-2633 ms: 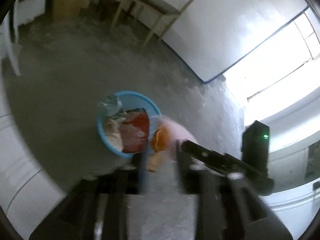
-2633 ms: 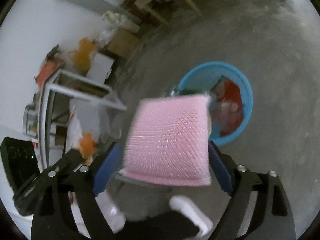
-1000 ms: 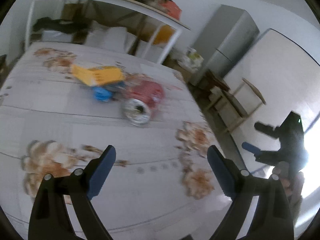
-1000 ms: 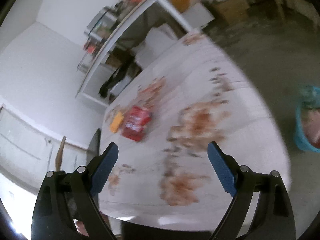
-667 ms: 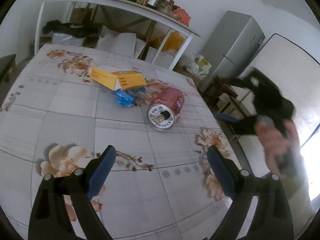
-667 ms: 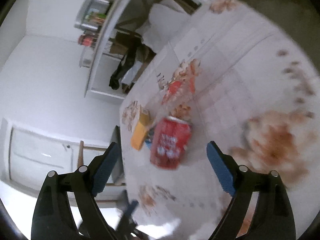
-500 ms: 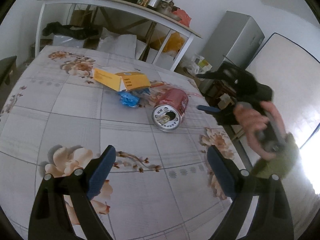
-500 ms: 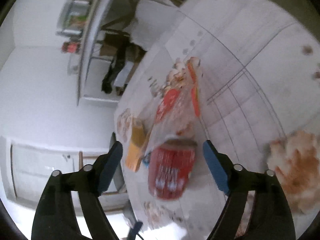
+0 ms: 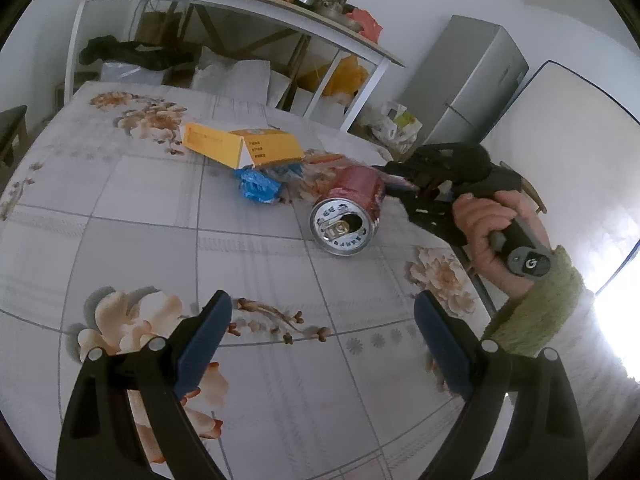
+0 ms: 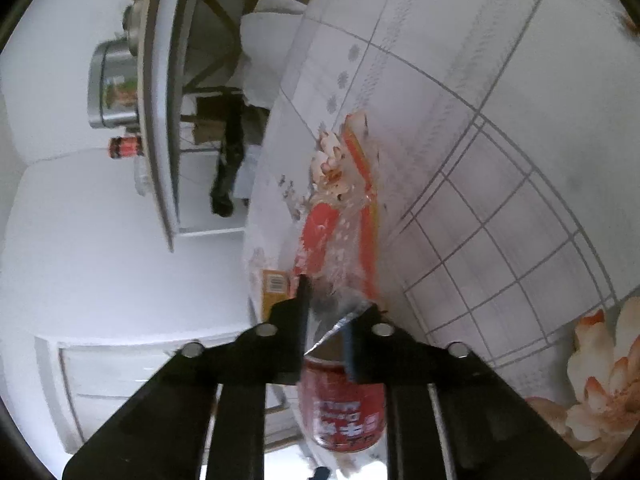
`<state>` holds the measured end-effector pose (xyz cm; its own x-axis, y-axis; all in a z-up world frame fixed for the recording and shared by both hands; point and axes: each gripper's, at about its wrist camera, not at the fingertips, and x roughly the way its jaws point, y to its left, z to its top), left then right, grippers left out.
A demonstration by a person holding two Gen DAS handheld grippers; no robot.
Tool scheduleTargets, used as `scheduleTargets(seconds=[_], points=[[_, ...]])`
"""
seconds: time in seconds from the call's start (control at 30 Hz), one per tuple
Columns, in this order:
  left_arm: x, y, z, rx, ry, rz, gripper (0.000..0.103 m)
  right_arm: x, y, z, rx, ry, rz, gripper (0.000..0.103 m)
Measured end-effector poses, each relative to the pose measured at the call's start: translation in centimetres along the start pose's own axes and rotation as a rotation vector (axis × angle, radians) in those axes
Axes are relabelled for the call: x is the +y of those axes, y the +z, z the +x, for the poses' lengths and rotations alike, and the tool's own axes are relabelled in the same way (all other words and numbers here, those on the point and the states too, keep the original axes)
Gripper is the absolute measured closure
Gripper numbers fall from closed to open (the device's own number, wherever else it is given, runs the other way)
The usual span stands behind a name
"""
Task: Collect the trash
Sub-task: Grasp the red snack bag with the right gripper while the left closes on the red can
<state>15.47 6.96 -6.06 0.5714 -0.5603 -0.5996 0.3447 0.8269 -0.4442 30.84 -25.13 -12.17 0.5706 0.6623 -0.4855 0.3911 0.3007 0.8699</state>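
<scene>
Right gripper (image 10: 325, 320) jaws closing on the clear red wrapper (image 10: 340, 216), apparently pinching its edge, behind the red can (image 9: 352, 208) on the table (image 9: 120, 216). Left gripper (image 9: 320, 336) spread wide, empty.

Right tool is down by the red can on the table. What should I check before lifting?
1. Right tool jaws closing, corner of the plastic wrapper between them: ok.
2. Grip firm enough to lift: cannot tell.
3. Red can outside the jaws, lying just under the tool: ok.
4. Left tool open, empty, above the table: ok.
5. Table cleared of trash: not ok; yellow box, blue wrapper and can lie there.
6. Bin location: cannot tell, out of view.
</scene>
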Motion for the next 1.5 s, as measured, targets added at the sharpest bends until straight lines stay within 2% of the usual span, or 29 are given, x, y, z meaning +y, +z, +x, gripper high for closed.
scheduleTargets(seconds=[0.2,0.47,0.73,0.9,0.93,1.07,1.2,1.33,1.37,1.4,1.43,1.5], points=[[0.0,0.0,0.3,-0.001,0.006,-0.006,0.013,-0.8,-0.7,-2.7,-0.011,0.116,0.040,0.100],[-1.2,1.2,1.3,-0.006,-0.015,0.021,0.013,-2.6,-1.8,-5.3,-0.005,0.205,0.069,0.100],[-5.2,2.9,5.8,0.069,-0.066,0.096,0.013,-5.9,-2.6,-7.4,-0.022,0.243,0.120,0.100],[-7.7,2.9,8.8,0.104,-0.038,0.156,0.013,-7.4,-2.7,-7.4,-0.009,0.252,0.146,0.100],[-7.9,2.9,9.1,0.108,-0.033,0.159,0.015,-7.5,-2.7,-7.5,-0.009,0.252,0.148,0.100],[-8.4,3.0,10.2,0.110,-0.009,0.158,0.034,-8.1,-2.7,-7.4,-0.003,0.261,0.160,0.100],[-8.5,3.1,10.9,0.108,-0.019,0.131,0.046,-8.6,-2.5,-7.5,-0.006,0.277,0.173,0.100],[-8.9,3.0,10.7,0.095,-0.005,0.150,0.049,-9.3,-2.7,-8.2,-0.011,0.293,0.178,0.100],[-9.0,3.0,10.5,0.088,-0.025,0.152,0.073,-9.4,-2.8,-8.4,-0.014,0.295,0.177,0.100],[-9.0,3.0,10.3,0.089,-0.028,0.151,0.084,-9.5,-2.8,-8.7,-0.017,0.299,0.178,0.100],[-9.0,3.2,10.0,0.098,-0.026,0.152,0.090,-9.6,-2.9,-9.0,-0.019,0.305,0.176,0.100],[-8.8,3.3,9.7,0.107,-0.021,0.151,0.092,-9.4,-2.8,-9.5,-0.031,0.309,0.168,0.100]])
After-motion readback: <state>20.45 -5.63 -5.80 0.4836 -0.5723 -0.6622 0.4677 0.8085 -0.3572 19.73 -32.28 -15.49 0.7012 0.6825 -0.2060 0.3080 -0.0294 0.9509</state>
